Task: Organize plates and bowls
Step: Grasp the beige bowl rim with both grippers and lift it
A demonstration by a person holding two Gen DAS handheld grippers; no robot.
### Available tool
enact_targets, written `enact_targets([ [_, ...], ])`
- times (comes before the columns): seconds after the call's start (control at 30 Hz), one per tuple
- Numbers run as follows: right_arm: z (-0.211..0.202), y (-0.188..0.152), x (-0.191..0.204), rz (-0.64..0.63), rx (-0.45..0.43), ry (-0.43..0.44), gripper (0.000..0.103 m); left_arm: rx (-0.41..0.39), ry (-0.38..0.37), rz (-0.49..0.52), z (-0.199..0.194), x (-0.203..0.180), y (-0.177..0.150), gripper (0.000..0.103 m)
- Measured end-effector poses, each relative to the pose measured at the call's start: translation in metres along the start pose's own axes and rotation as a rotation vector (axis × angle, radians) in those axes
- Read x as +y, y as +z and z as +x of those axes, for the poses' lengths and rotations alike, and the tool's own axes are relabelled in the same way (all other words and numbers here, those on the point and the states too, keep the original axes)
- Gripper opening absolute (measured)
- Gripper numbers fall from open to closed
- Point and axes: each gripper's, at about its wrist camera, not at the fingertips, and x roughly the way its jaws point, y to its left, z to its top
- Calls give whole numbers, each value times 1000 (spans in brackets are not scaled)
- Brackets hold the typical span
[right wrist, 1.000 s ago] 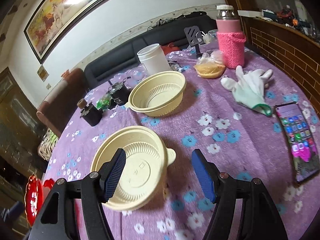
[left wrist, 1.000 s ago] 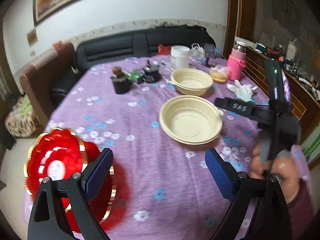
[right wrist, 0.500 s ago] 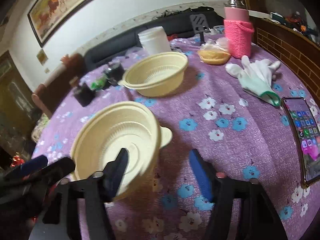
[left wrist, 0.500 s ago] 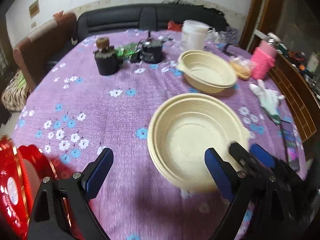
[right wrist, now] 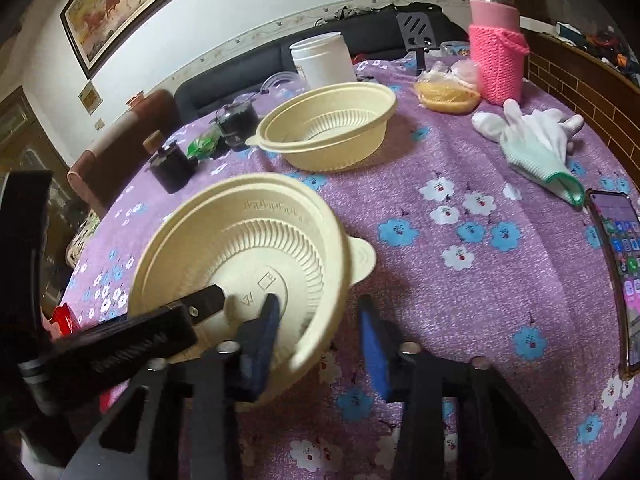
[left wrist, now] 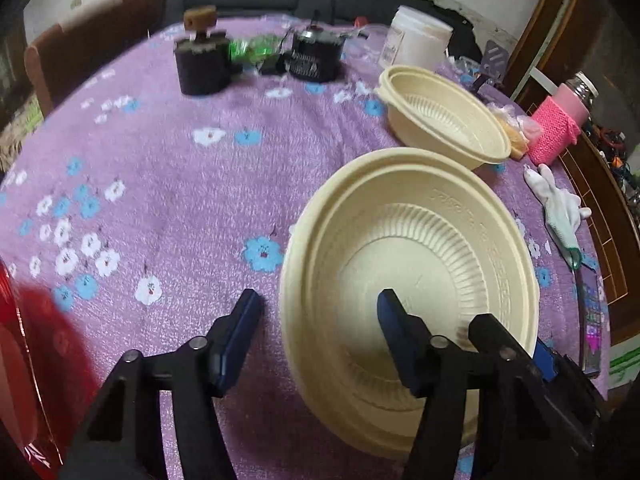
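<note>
A cream plastic bowl (left wrist: 420, 248) (right wrist: 248, 248) with a small tab handle sits on the purple flowered cloth. My left gripper (left wrist: 318, 298) straddles its left rim, one finger outside and one inside. Its jaws are closing, and a gap still shows at the outer pad. My right gripper (right wrist: 318, 302) straddles the rim beside the tab, left finger inside and right finger outside. Its jaws are closing too, and cloth shows between the bowl and the outer pad. A second cream bowl (left wrist: 444, 120) (right wrist: 328, 128) stands farther back. A red plate (left wrist: 16, 360) (right wrist: 64, 316) lies at the table's left edge.
Behind the bowls stand a white tub (right wrist: 322, 60), a pink knit-covered bottle (right wrist: 498, 56), a bag of food (right wrist: 446, 94) and two dark jars (left wrist: 202, 60) (left wrist: 314, 56). A white glove (right wrist: 532, 140) and a phone (right wrist: 618, 264) lie at the right.
My left gripper swung right and down from the red plate to the near bowl's rim. The right gripper sank onto the same bowl. Both pairs of jaws have narrowed.
</note>
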Motion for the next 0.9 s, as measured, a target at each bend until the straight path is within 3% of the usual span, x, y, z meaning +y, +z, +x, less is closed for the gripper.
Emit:
enact_targets([
  [0.13,0,0,2,-5,4,10,25,-9,-16,-13,0,-4,-3,48],
  [0.7,0,2,-1,24,31,40,23,-32,-6,-45,-2,-5,-8,47],
  [0.9,-3,2,1,20,27,53,23,-20,-29,-51,-3,-4,-9,37],
])
